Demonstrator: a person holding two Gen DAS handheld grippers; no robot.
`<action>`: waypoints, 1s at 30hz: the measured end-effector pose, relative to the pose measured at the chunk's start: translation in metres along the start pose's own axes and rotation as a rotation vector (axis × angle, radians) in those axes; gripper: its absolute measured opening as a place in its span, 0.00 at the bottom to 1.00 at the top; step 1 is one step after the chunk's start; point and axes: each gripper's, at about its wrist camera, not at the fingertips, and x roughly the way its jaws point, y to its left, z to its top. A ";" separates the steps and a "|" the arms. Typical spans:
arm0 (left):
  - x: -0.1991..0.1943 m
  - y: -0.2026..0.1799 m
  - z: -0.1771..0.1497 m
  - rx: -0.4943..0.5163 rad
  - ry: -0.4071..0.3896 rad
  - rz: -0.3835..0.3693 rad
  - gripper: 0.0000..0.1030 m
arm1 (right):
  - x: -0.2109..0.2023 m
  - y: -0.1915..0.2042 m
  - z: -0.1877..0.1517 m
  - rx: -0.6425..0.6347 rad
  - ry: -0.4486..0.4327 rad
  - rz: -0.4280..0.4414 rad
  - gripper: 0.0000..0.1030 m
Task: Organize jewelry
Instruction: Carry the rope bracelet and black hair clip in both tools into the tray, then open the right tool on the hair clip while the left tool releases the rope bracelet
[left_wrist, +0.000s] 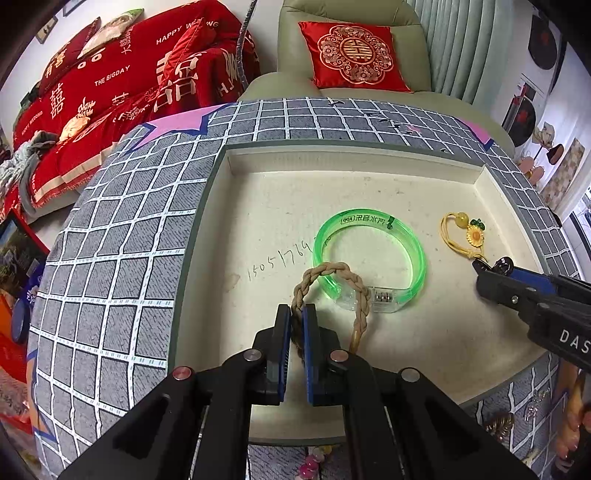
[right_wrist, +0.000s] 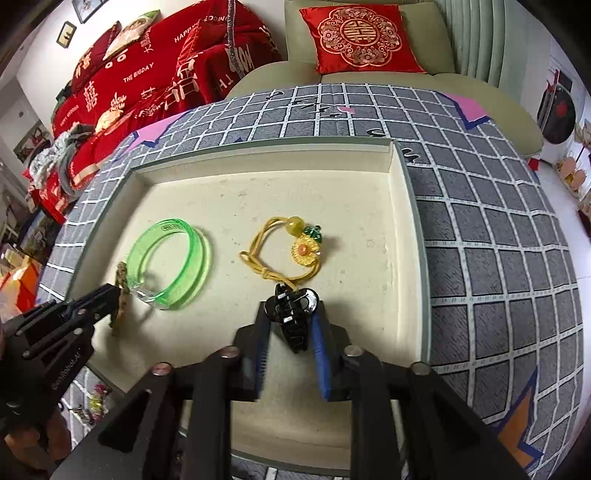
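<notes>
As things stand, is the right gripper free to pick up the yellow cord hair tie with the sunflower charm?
Probably not: the right gripper is already shut on a black plastic hair claw clip, though the yellow cord hair tie with the sunflower charm lies unobstructed just ahead in the cream tray.

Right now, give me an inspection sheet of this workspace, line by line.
Surface: cream tray on a grey checked cloth.
Job's things: green bangle, yellow sunflower cord, both lying in the tray.
Clutter: handwritten digits on the tray floor.
Grippers: left tongs shut on braided cord loop; right tongs hold black hair clip.
Cables: nothing seen.
Surroundings: sofa with red cushion, red bedding.
</notes>
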 end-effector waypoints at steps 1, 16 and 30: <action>-0.001 0.000 0.000 0.001 -0.003 0.002 0.16 | -0.001 0.001 0.000 -0.004 -0.004 0.009 0.43; -0.008 -0.004 0.003 0.039 -0.026 0.019 0.17 | -0.040 -0.010 0.006 0.096 -0.083 0.117 0.58; -0.020 -0.005 0.005 0.027 -0.062 0.007 0.17 | -0.058 -0.033 -0.005 0.184 -0.093 0.190 0.59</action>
